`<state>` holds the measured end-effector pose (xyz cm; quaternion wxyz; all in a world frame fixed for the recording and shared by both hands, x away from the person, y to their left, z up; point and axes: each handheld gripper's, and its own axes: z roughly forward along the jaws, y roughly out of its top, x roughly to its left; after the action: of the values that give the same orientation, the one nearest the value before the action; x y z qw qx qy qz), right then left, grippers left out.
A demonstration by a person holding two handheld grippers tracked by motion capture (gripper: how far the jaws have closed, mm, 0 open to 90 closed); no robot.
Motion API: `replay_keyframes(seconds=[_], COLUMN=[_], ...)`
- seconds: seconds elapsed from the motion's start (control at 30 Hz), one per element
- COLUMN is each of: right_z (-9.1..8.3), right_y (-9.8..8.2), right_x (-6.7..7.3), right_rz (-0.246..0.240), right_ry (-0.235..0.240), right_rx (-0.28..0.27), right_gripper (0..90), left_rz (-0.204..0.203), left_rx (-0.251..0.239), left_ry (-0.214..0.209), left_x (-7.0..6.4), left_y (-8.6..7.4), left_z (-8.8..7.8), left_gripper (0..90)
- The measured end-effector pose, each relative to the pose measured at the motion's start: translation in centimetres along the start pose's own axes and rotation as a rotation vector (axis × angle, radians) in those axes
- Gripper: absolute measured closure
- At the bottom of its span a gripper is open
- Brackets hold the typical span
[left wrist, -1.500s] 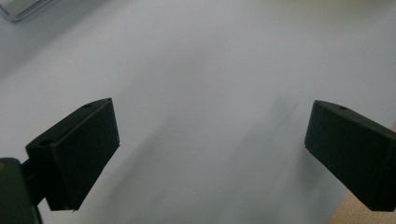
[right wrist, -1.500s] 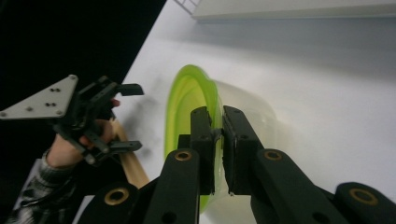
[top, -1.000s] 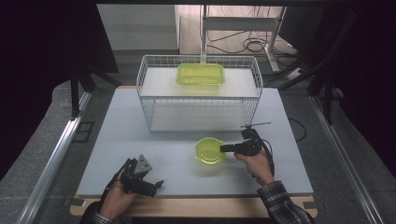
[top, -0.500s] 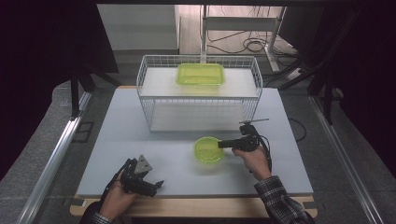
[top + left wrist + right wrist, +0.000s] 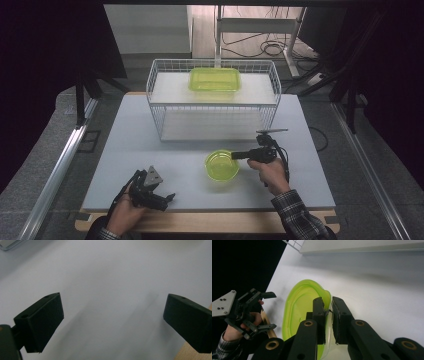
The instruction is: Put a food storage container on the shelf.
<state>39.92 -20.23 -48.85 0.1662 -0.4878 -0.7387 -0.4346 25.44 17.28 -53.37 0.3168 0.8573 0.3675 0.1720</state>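
Observation:
A round lime-green bowl (image 5: 220, 166) stands on the white table (image 5: 150, 145), right of the middle near the front. My right gripper (image 5: 235, 155) reaches it from the right. Its jaws have just been closing and are shut on the bowl's right rim. In the right gripper view the rim of the bowl (image 5: 297, 307) is pinched in my right gripper (image 5: 327, 301). My left gripper (image 5: 162, 192) rests at the front left, open with nothing between its jaws. In its own view my left gripper (image 5: 112, 312) stands wide apart over bare table.
A white wire rack (image 5: 155, 100) stands at the back of the table, with a rectangular green container (image 5: 215, 79) on its top shelf. The other hand and its open left gripper (image 5: 268, 310) appear beyond the bowl in the right gripper view. Dark floor surrounds the table.

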Motion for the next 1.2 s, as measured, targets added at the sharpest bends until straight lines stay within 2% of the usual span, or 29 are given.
replay_keyframes(seconds=[0.1,0.27,0.3,0.33,0.37,0.5,0.63,0.77,0.8,0.9,1.0,1.1,1.2], right_z=[-0.2,-0.2,-0.1,-0.1,0.0,-0.5,-1.0,-1.1,-0.8,-0.4,-0.1,-0.1,0.1], right_y=[0.1,0.2,0.1,0.1,0.1,0.0,-0.2,-0.9,-1.3,-1.5,-1.6,-1.5,-1.4], right_x=[0.2,0.1,0.2,0.2,0.0,-0.3,-0.1,0.4,0.4,0.3,0.0,0.3,0.6], right_rz=[-0.001,-0.024,-0.069,-0.069,-0.075,-0.071,-0.064,-0.050,-0.033,-0.024,0.024,0.012,0.018], right_ry=[0.014,-0.001,-0.074,-0.074,-0.104,-0.125,-0.125,-0.115,-0.111,-0.110,-0.054,-0.060,-0.029], right_rx=[-0.007,-0.004,-0.004,-0.004,-0.008,-0.025,-0.033,-0.016,-0.002,0.008,0.010,0.017,0.019], right_gripper=[82.2,80.3,75.6,75.6,68.4,63.5,61.5,60.4,61.7,66.4,77.5,80.1,80.9], left_rz=[0.001,0.002,0.003,0.002,0.003,0.003,0.003,0.004,0.004,0.006,0.004,0.003,0.004], left_rx=[0.001,0.003,0.004,0.004,0.004,0.005,0.005,0.005,0.005,0.005,0.005,0.003,0.003], left_ry=[0.000,0.000,-0.001,-0.001,-0.002,-0.002,-0.002,-0.002,-0.002,-0.001,-0.001,-0.001,-0.001], left_x=[0.0,0.0,0.0,0.0,0.0,0.0,0.0,0.0,0.0,-0.1,0.0,0.0,0.0], left_y=[0.0,0.0,0.0,0.0,0.0,0.0,0.0,0.0,0.0,0.0,0.0,0.0,0.0], left_z=[0.0,0.0,0.0,0.0,0.0,0.0,0.1,0.1,0.1,0.0,0.0,0.0,0.0], left_gripper=[2.6,2.6,2.6,2.6,2.6,2.6,2.6,2.6,2.6,2.6,2.6,2.6,2.6])
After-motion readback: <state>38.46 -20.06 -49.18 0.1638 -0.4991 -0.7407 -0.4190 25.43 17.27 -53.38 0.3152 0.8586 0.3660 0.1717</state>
